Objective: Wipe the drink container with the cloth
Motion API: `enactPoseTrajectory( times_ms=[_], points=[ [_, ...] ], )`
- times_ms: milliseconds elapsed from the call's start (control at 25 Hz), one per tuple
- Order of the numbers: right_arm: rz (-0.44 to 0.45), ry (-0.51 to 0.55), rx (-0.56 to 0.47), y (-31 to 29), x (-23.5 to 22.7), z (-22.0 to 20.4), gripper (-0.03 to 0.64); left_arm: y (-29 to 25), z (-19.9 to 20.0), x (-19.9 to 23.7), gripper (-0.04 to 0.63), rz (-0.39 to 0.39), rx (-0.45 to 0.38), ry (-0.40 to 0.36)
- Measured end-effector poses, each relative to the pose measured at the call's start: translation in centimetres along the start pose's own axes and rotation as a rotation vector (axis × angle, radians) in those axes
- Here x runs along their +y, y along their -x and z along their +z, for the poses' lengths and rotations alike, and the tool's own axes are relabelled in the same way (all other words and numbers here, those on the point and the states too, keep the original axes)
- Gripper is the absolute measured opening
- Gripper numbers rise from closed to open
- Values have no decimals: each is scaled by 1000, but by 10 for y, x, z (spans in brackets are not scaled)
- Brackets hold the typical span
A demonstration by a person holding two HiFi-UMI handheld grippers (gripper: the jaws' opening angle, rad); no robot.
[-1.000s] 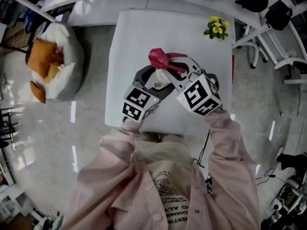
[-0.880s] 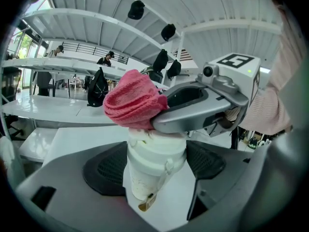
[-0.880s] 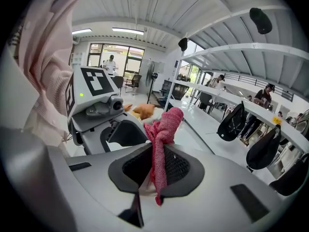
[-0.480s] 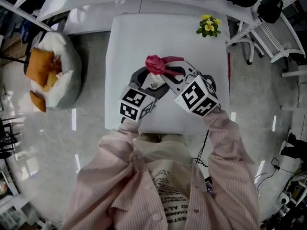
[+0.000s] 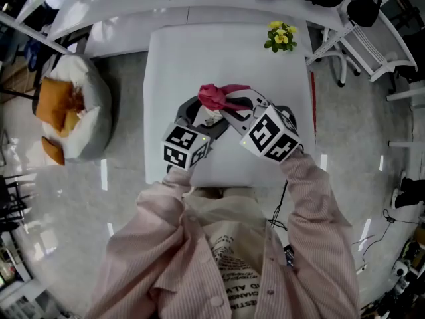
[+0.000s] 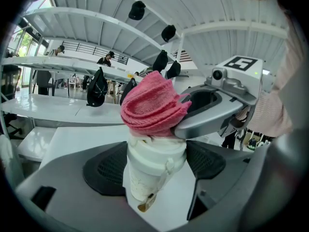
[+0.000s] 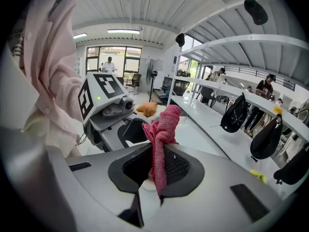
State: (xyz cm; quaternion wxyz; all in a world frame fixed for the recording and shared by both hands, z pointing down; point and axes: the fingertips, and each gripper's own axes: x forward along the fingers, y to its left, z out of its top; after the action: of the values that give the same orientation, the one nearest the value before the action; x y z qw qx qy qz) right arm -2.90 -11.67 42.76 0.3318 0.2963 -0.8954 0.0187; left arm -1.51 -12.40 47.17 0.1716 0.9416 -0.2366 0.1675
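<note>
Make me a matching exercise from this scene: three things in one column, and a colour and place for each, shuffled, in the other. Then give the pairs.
Things:
1. cloth
2. drink container
3. flowers

Colour and place:
A. yellow, near the far right corner of the table
B. white, gripped between the jaws of the left claw
C. pink, pinched in the right claw

Pairs: 1-C, 2-B, 3-A
</note>
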Motion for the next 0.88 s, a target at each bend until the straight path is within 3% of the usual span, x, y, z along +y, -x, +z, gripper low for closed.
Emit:
enactPoseTrajectory(
  times_ms=[880],
  points=[
    [166,-51,59,20,25,-10,44,0,-1,1,374,1,-2,1]
  ],
)
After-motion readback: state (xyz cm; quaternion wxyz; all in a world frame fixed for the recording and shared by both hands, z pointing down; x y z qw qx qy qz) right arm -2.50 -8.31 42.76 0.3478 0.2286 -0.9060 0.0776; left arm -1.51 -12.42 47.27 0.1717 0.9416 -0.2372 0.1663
